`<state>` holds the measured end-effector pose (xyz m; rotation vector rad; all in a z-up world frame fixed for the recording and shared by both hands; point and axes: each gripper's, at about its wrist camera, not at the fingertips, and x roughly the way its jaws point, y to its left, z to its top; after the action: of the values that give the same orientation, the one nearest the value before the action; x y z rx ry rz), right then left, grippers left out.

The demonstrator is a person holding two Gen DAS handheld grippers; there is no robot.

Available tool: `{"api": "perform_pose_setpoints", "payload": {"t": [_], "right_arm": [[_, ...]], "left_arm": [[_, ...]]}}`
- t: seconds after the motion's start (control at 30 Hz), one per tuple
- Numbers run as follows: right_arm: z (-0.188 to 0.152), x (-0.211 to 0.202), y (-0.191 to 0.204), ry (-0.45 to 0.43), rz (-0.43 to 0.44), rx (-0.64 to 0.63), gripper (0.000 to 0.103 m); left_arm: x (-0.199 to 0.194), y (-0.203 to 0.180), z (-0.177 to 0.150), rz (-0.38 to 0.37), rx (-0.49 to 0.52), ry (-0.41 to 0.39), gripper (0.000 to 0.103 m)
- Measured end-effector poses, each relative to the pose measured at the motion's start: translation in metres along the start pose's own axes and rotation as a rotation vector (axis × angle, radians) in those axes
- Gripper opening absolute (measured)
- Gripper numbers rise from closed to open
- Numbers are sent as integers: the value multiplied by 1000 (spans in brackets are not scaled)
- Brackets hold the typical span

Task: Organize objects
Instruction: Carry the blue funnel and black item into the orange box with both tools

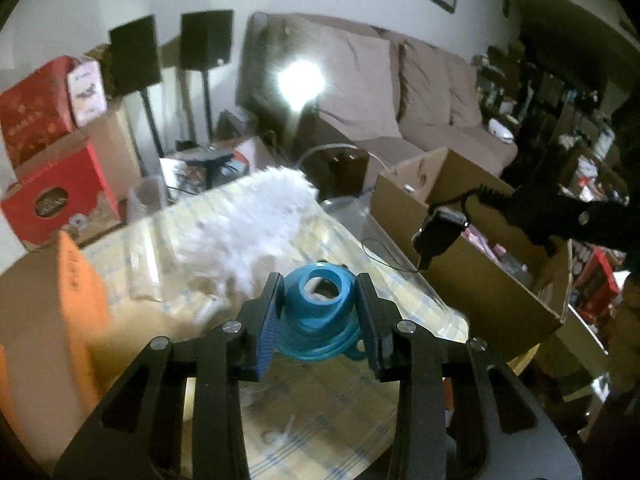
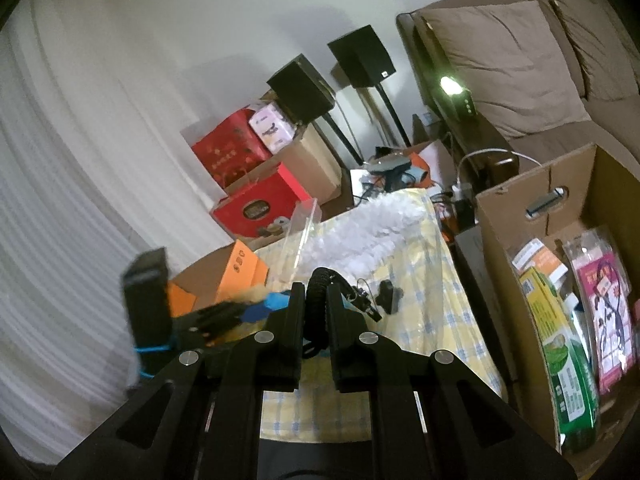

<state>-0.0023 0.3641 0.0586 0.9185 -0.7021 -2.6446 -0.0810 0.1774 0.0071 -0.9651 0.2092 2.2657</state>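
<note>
My left gripper (image 1: pixel 319 284) is shut on a teal plastic piece (image 1: pixel 320 312) with a round hole, and holds it above the table; a teal loop hangs under it. In the right wrist view the left gripper (image 2: pixel 256 308) shows blurred at the left. My right gripper (image 2: pixel 316 290) is shut on a black coiled cord (image 2: pixel 316 320). A small black device (image 2: pixel 390 296) with a thin wire dangles from that cord. From the left wrist view the right gripper (image 1: pixel 486 200) reaches in from the right, with the device (image 1: pixel 440 236) hanging in front of the cardboard box.
A white fluffy duster (image 1: pixel 256 216) lies on the table's yellow checked cloth (image 1: pixel 320 420). An open cardboard box (image 2: pixel 520 240) with packets stands at the right. An orange box (image 1: pixel 76 280) and a clear container (image 2: pixel 300 232) stand at the left. Red boxes, speakers and a sofa stand behind.
</note>
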Motion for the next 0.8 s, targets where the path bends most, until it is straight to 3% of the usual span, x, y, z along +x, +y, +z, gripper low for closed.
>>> {"api": "perform_pose_setpoints", "payload": {"t": [0.43,0.8], "right_arm": [[9,27,49,31,88,-78,10],[11,66,118,82,210,-170,10]], "left_arm": [[-65,57,-5,64,-95,-40,33],[-113,115,-29,202,-166,-43,33]]}}
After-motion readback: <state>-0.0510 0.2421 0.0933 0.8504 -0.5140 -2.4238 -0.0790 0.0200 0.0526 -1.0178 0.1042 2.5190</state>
